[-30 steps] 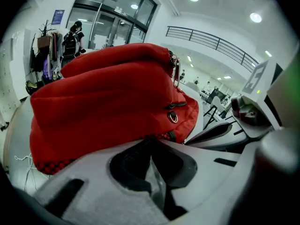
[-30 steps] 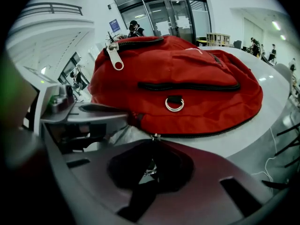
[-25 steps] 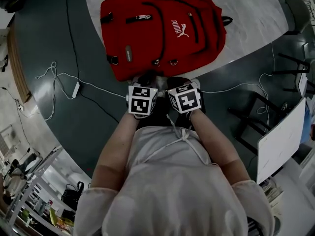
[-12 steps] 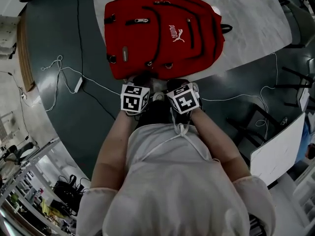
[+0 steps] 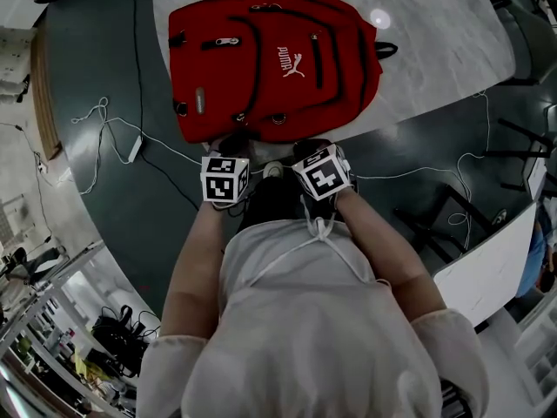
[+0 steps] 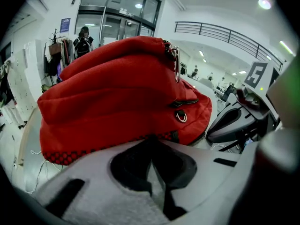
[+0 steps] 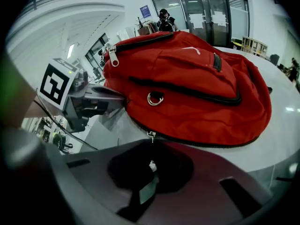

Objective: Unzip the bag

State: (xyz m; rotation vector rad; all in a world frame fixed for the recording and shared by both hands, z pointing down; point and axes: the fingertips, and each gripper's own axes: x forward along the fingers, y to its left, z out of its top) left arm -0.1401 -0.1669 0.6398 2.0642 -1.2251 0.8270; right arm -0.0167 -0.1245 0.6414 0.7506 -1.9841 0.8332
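A red backpack (image 5: 270, 59) lies flat on a round white marble table (image 5: 435, 42), its bottom end toward me. Both grippers hover at the table's near edge, just short of that end. My left gripper (image 5: 231, 144) faces the bag's left bottom corner (image 6: 117, 93); its jaws (image 6: 151, 137) are shut with nothing between them. My right gripper (image 5: 311, 146) faces the bag's right bottom part (image 7: 187, 88), jaws (image 7: 151, 143) shut. A small silver zipper pull (image 7: 151, 135) on the bag's lower seam hangs right at its tips; I cannot tell if they touch.
White cables (image 5: 113, 129) and a power strip (image 5: 133, 153) lie on the dark floor left of the table. A dark chair frame (image 5: 444, 207) and a white board (image 5: 487, 251) stand at the right. The left gripper's marker cube (image 7: 57, 84) shows in the right gripper view.
My left gripper has shifted left along the bag's near edge, widening the gap between the two grippers. The right gripper has hardly moved. The bag sits further left in the head view.
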